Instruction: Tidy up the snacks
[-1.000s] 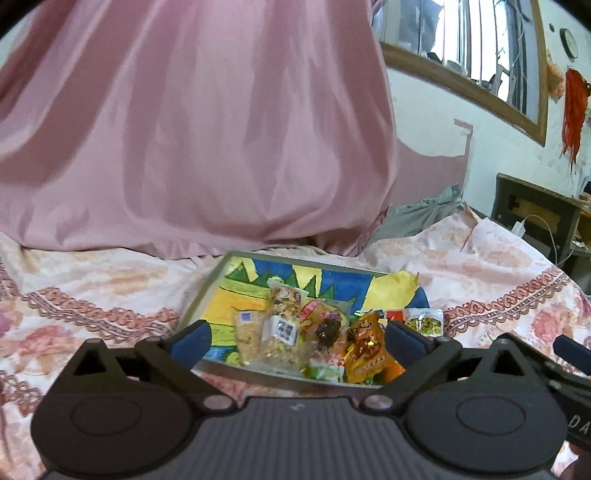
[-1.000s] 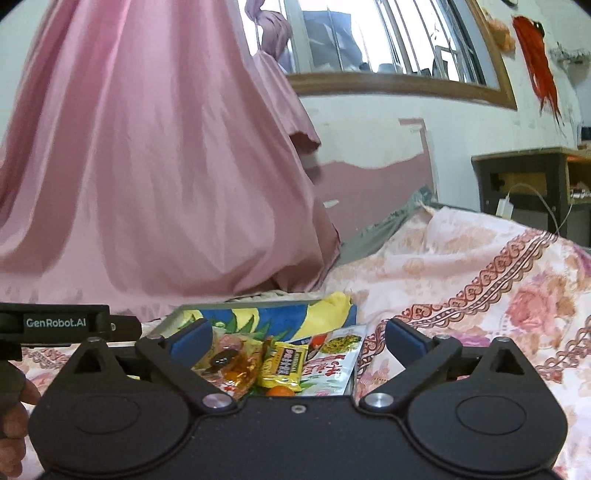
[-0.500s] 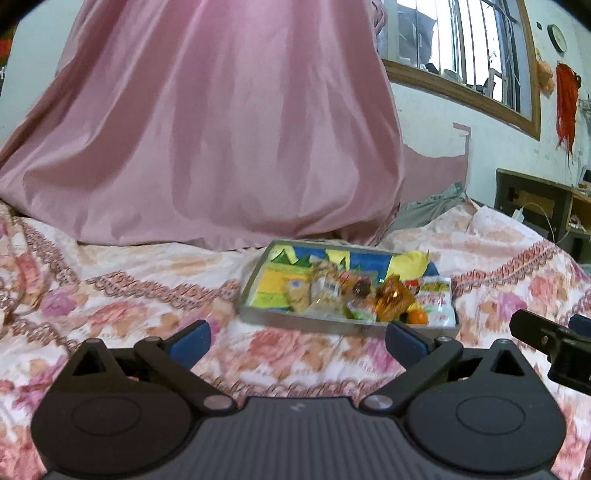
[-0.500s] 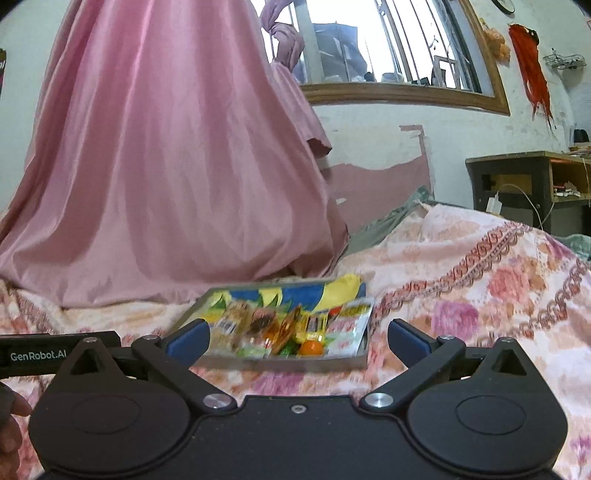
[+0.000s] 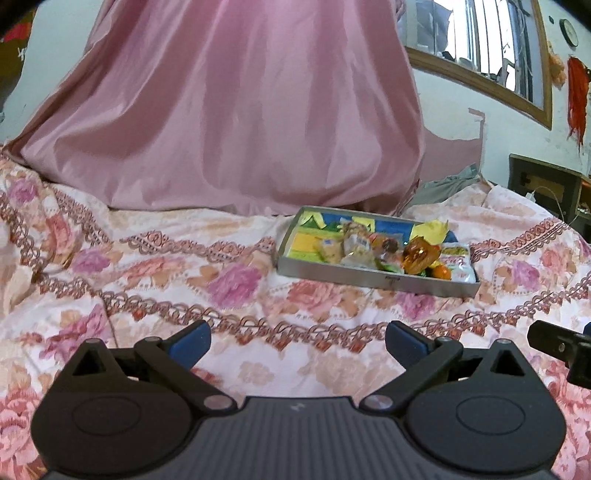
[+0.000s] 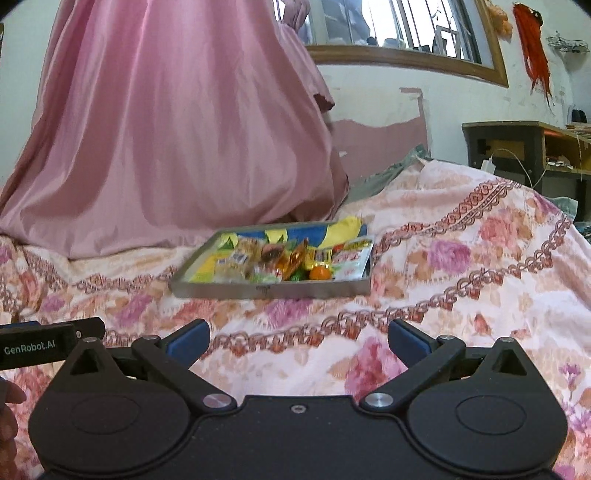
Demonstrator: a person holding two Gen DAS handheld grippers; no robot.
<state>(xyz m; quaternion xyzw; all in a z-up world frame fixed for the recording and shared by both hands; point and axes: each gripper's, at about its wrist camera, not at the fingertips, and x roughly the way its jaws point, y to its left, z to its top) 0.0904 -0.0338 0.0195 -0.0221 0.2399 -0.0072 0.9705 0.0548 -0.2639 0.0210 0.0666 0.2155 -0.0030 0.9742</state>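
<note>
A shallow grey metal tray (image 5: 369,275) with a colourful picture bottom sits on the floral bedspread; it also shows in the right wrist view (image 6: 229,290). Several wrapped snacks lie in a row in it, among them an amber packet (image 5: 419,254), a small orange fruit (image 6: 320,273) and a white packet (image 6: 351,254) at the right end. My left gripper (image 5: 297,341) is open and empty, well short of the tray. My right gripper (image 6: 298,340) is open and empty, also back from the tray.
A pink satin curtain (image 5: 229,110) hangs down onto the bed behind the tray. The floral bedspread (image 6: 461,280) spreads all around. A dark wooden desk (image 6: 517,144) with a cable stands at the right by the wall. A window (image 6: 388,33) is above.
Both grippers have pulled back from the tray, which now looks smaller and farther off. Both stay open and empty.
</note>
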